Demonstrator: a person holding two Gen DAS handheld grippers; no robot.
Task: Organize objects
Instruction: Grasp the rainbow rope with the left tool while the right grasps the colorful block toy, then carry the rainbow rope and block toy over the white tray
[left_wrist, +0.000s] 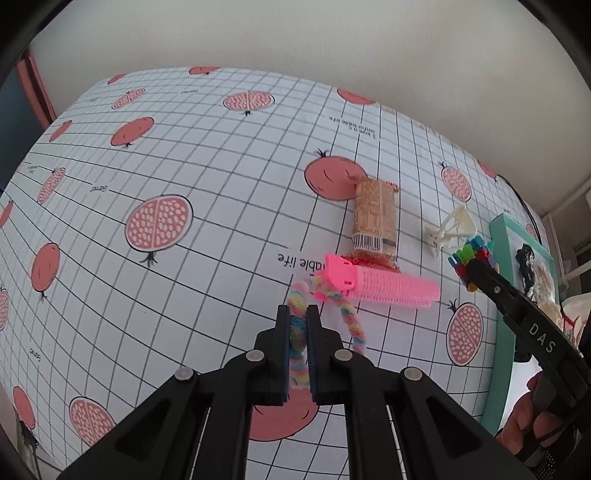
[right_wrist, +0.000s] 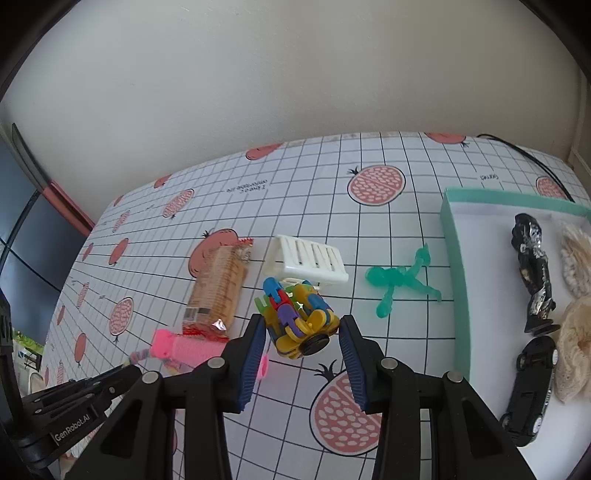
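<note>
My left tool (left_wrist: 297, 325) is pinched shut on a pastel rainbow braided cord (left_wrist: 300, 332), soft and fuzzy, its other strand trailing over the tabletop (left_wrist: 221, 184). Just beyond it lies a hot-pink hair roller clip (left_wrist: 384, 290), ridged, touching the cord. My right tool (right_wrist: 303, 332) stands wide open around a multicolored interlocking-piece toy (right_wrist: 299, 317), gripping nothing. Farther off lie a cracker packet (right_wrist: 218, 291), a white claw clip (right_wrist: 310, 258) and a teal figurine (right_wrist: 399, 282). A teal-rimmed tray (right_wrist: 458, 280) sits right.
</note>
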